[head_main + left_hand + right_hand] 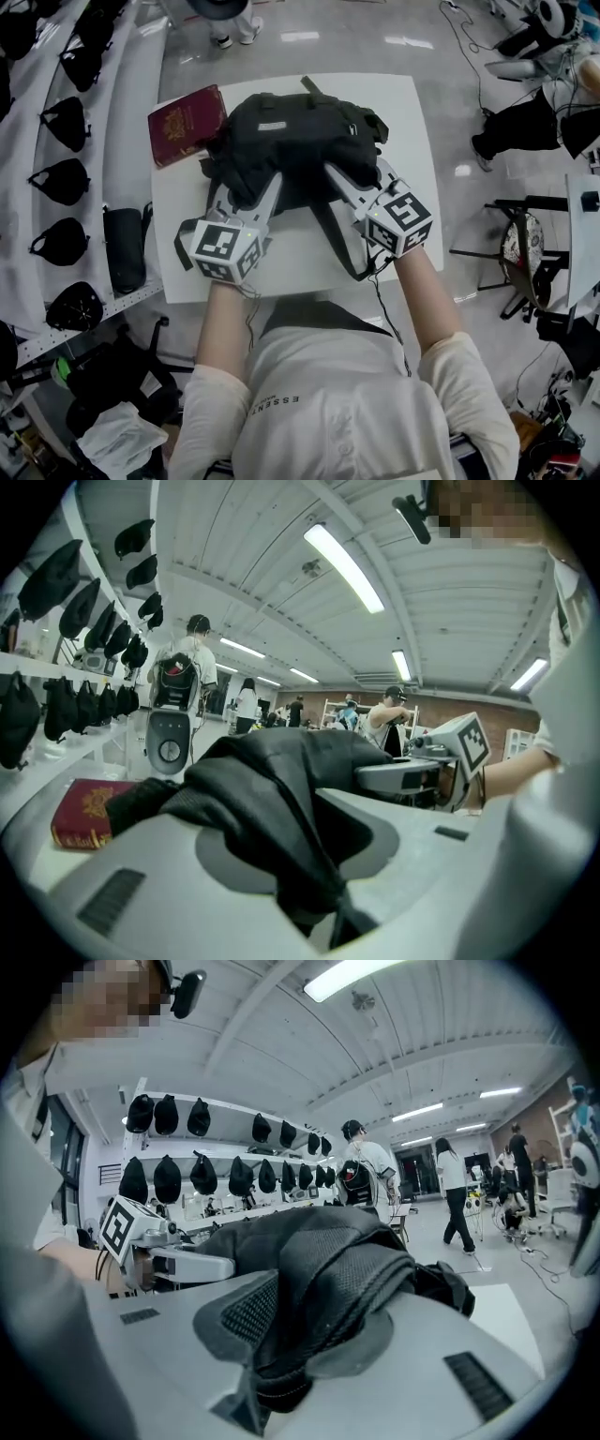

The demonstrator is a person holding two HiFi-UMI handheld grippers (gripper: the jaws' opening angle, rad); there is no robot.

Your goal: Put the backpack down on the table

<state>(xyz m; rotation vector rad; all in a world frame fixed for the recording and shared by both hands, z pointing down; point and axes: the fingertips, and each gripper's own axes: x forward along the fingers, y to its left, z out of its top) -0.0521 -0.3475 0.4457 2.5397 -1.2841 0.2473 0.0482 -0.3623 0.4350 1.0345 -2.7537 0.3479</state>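
Note:
A black backpack (295, 145) sits over the far half of the white table (300, 267); I cannot tell whether its full weight rests there. My left gripper (251, 192) is shut on a fold of its black fabric (281, 789) at the near left side. My right gripper (349, 183) is shut on a mesh shoulder strap (328, 1260) at the near right. A loose strap (342, 248) trails toward the table's front edge. In the left gripper view the right gripper (412, 775) shows beyond the bag; the right gripper view shows the left gripper (187, 1265) likewise.
A dark red booklet (186, 124) lies on the table's far left corner, next to the backpack. Shelves with several black caps (61, 178) run along the left, with a black cylinder (124, 248) on the lowest one. A chair (520, 248) stands to the right. People walk in the background.

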